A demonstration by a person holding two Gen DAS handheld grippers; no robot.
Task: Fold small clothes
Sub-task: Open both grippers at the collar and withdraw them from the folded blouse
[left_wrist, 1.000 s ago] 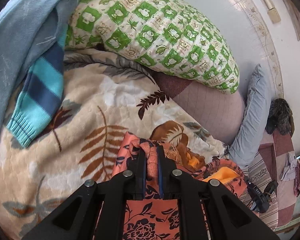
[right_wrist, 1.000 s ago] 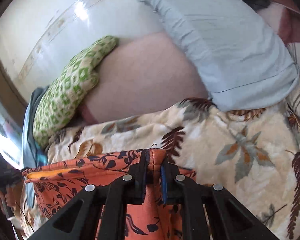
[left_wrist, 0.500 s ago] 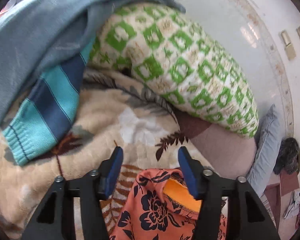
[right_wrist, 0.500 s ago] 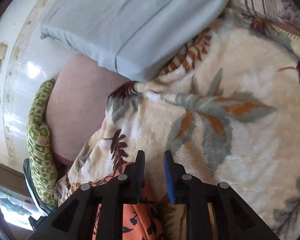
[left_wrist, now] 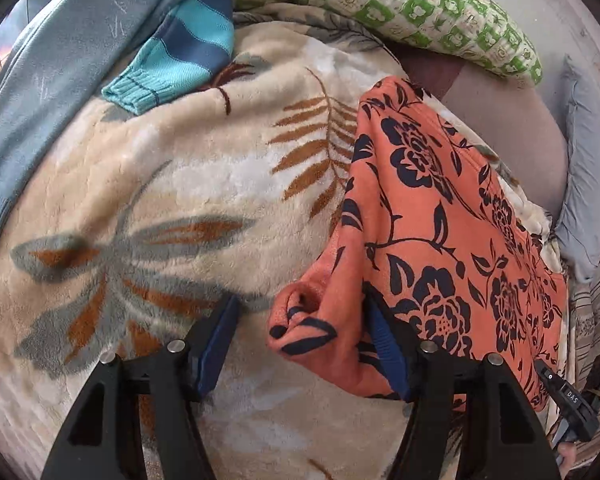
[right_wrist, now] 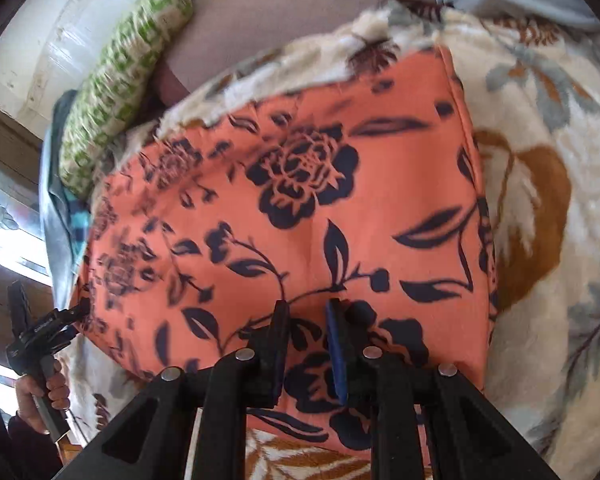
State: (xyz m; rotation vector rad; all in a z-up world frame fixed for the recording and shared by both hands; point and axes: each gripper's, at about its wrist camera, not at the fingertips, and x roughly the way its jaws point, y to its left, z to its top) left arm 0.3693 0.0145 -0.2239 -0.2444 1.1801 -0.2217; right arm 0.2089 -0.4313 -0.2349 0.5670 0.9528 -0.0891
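An orange garment with dark flowers (left_wrist: 440, 216) lies spread on the cream leaf-print blanket (left_wrist: 160, 200). My left gripper (left_wrist: 300, 294) stands wide open over its near left corner. That rolled corner lies between the jaws; the right pad touches the cloth edge and the left pad is clear of it. In the right wrist view my right gripper (right_wrist: 306, 306) hovers just above the near part of the orange garment (right_wrist: 300, 200). Its jaws stand a narrow gap apart, with the flat cloth showing through and nothing pinched.
A striped blue knit sleeve (left_wrist: 180, 60) and a grey-blue garment (left_wrist: 60, 60) lie at the blanket's far left. Behind them sit a green checked pillow (left_wrist: 420, 4) and a pale blue pillow (left_wrist: 584, 180). A hand (right_wrist: 48, 392) holds the other gripper's handle at the left.
Both grippers were shut on the orange garment's top edge; both have let go, opened and come down. The garment now lies flat on the blanket.
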